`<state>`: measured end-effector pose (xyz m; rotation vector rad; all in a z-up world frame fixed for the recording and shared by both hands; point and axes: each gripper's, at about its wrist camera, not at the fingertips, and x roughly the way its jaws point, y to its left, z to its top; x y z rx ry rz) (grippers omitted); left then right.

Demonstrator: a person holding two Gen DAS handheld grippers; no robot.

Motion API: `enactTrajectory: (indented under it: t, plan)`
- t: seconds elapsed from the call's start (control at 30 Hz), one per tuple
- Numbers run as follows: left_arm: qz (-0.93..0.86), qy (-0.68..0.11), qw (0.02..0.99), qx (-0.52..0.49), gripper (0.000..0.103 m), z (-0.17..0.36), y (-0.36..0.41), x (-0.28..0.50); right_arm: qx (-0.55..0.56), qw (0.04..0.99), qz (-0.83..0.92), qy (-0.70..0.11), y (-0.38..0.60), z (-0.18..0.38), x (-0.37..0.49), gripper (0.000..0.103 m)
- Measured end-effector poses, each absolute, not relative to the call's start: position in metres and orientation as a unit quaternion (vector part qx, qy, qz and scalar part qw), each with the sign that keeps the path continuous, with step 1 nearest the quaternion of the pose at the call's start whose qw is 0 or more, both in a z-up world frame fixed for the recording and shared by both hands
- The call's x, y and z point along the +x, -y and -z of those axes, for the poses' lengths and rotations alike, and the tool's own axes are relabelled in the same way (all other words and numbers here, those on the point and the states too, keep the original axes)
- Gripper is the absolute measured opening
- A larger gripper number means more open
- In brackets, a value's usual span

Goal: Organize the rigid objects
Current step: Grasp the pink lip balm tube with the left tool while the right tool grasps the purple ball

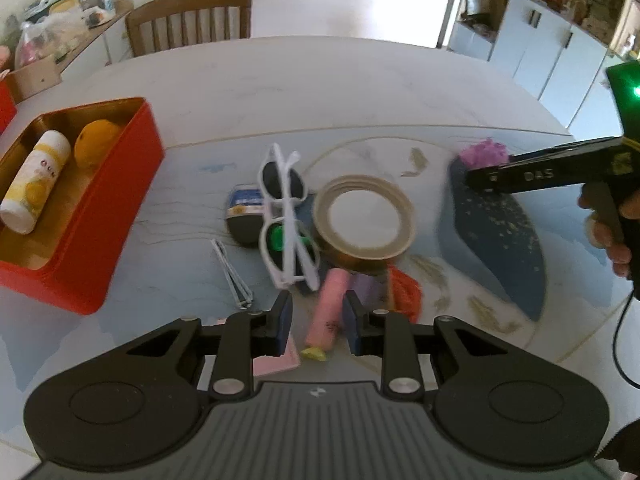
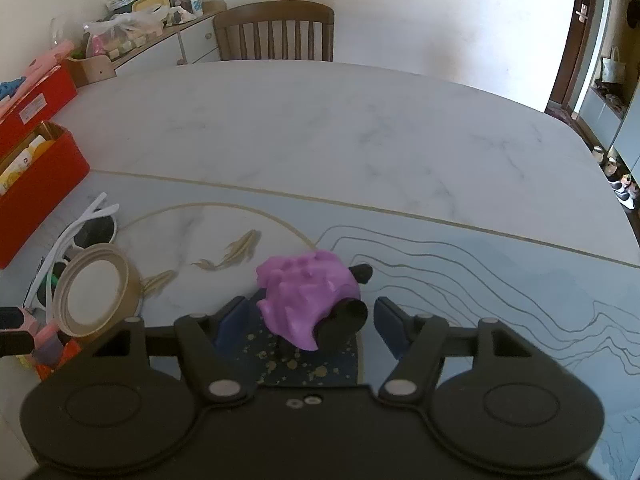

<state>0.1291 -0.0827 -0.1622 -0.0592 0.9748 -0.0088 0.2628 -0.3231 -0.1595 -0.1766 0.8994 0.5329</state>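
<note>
In the left wrist view my left gripper (image 1: pixel 318 300) hangs low over a heap of small items. A pink tube (image 1: pixel 328 312) lies between its fingers, with a gap showing on the left side, so the gripper is open. White sunglasses (image 1: pixel 286 216) and a tape roll (image 1: pixel 364 220) lie just beyond. In the right wrist view my right gripper (image 2: pixel 310 302) straddles a purple and black toy (image 2: pixel 304 292) resting on a dark blue speckled piece (image 2: pixel 304 368). Both pads stand apart from the toy, so this gripper is open too.
A red tin (image 1: pixel 100 240) at the left holds a white bottle (image 1: pixel 36 180) and an orange fruit (image 1: pixel 98 142). A metal clipper (image 1: pixel 234 276), a dark round item (image 1: pixel 244 216), a purple tube (image 1: pixel 366 284) and an orange thing (image 1: pixel 404 288) lie nearby. A wooden chair (image 2: pixel 276 32) stands at the table's far edge.
</note>
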Motion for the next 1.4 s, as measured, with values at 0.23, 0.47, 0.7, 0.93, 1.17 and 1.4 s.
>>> enactTrajectory:
  t: [0.23, 0.47, 0.7, 0.93, 1.17, 1.4]
  plan:
    - [0.025, -0.483, 0.875, 0.004, 0.026, 0.173, 0.096, 0.134, -0.09, 0.861, -0.254, -0.432, 0.32, 0.161, 0.265, 0.063]
    - [0.024, -0.491, 0.871, 0.009, 0.023, 0.18, 0.099, 0.143, -0.092, 0.86, -0.251, -0.436, 0.318, 0.164, 0.268, 0.063]
    - [0.018, -0.49, 0.871, 0.011, 0.016, 0.18, 0.1, 0.145, -0.086, 0.862, -0.253, -0.43, 0.318, 0.164, 0.263, 0.057]
    - [0.015, -0.489, 0.872, -0.009, 0.015, 0.177, 0.095, 0.141, -0.068, 0.869, -0.245, -0.424, 0.326, 0.152, 0.251, 0.057]
    - [0.019, -0.481, 0.876, -0.029, 0.015, 0.162, 0.09, 0.131, -0.054, 0.872, -0.256, -0.414, 0.329, 0.127, 0.228, 0.057]
    - [0.023, -0.467, 0.883, -0.048, 0.015, 0.141, 0.083, 0.118, -0.065, 0.87, -0.281, -0.401, 0.315, 0.101, 0.199, 0.057]
